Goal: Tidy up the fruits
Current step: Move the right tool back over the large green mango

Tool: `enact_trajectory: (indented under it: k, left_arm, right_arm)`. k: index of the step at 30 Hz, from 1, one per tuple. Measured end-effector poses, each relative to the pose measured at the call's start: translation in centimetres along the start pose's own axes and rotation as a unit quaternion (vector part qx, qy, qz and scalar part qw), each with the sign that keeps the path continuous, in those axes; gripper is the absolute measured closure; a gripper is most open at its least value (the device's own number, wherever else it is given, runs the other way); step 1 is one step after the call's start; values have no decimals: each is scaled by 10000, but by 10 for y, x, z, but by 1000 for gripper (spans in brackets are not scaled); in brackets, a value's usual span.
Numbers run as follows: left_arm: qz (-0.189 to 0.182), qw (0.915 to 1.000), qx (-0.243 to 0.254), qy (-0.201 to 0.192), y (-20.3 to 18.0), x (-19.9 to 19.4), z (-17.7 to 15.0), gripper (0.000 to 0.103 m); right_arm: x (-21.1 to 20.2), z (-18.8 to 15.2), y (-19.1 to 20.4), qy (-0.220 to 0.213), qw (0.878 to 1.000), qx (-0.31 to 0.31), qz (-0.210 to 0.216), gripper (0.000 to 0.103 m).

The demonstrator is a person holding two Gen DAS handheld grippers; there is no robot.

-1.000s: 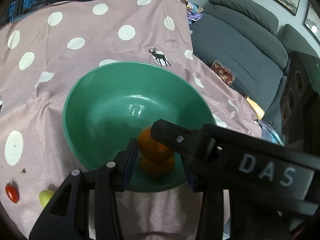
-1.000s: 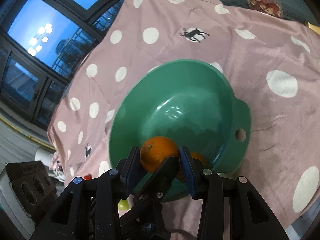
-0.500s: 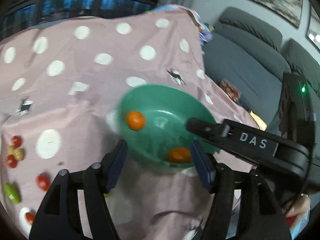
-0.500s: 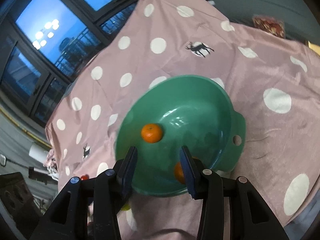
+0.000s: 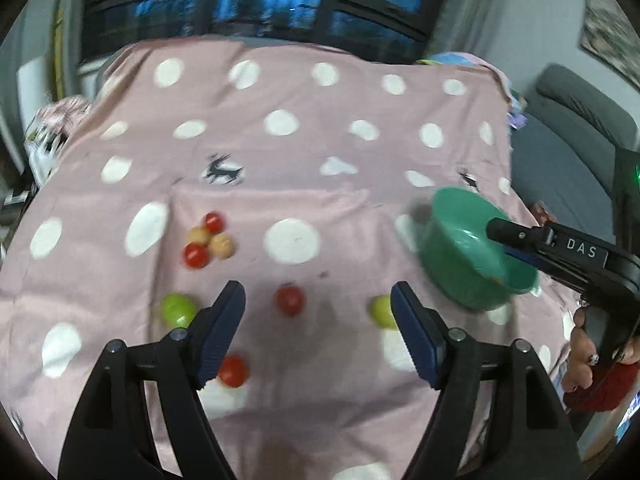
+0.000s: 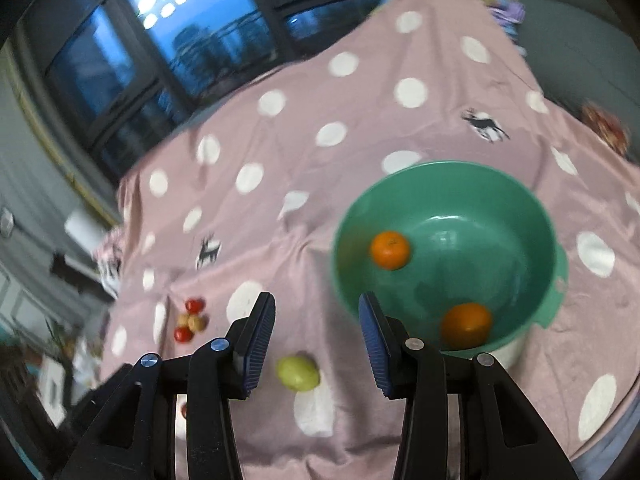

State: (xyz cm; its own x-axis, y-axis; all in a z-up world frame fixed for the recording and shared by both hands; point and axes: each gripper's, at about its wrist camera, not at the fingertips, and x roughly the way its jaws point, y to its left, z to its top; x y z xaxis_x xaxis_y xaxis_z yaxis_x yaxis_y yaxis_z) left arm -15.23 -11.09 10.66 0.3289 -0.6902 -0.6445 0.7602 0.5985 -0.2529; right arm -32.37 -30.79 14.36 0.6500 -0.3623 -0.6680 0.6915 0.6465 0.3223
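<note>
Black-framed with ribbed blue pads, left gripper (image 5: pixel 318 312) spread wide and empty above pink polka-dot cloth (image 5: pixel 280 184), a red cherry tomato (image 5: pixel 289 300) sitting squarely in the gap at 12 o'clock, likely lined up as the next pick. Green fruit (image 5: pixel 178 310) just outside at 9 o'clock, another green fruit (image 5: pixel 382 311) beside the pad at 3 o'clock, one more red tomato (image 5: pixel 233 371) low at 7 o'clock, a small cluster of red and tan fruits (image 5: pixel 208 240) farther out at 11 o'clock. Right gripper (image 6: pixel 316 336) likewise parted and holding nothing, a green fruit (image 6: pixel 298 373) just below its gap, green bowl (image 6: pixel 536 216) at 2 o'clock holding two oranges (image 6: pixel 390 250), apparently the collecting spot, loose fruit still waiting on cloth. White lettering "DAS" legible on the right gripper's body in the left wrist view; deer prints on cloth, no other readable text.
</note>
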Motion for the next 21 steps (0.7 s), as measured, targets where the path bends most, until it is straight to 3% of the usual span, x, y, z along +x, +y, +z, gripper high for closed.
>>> enact_trajectory:
  k: [4, 8, 21]
  left_arm:
    - [418, 9988, -186, 177, 27, 12, -8, 27]
    - [570, 9976, -325, 201, 41, 14, -9, 27]
    - [487, 9971, -509, 295, 56, 12, -9, 27]
  right_arm:
    - [21, -6, 19, 272, 9988, -278, -309, 59]
    - [32, -14, 32, 459, 9969, -549, -312, 59]
    - [76, -41, 46, 1321, 9819, -1138, -745, 59]
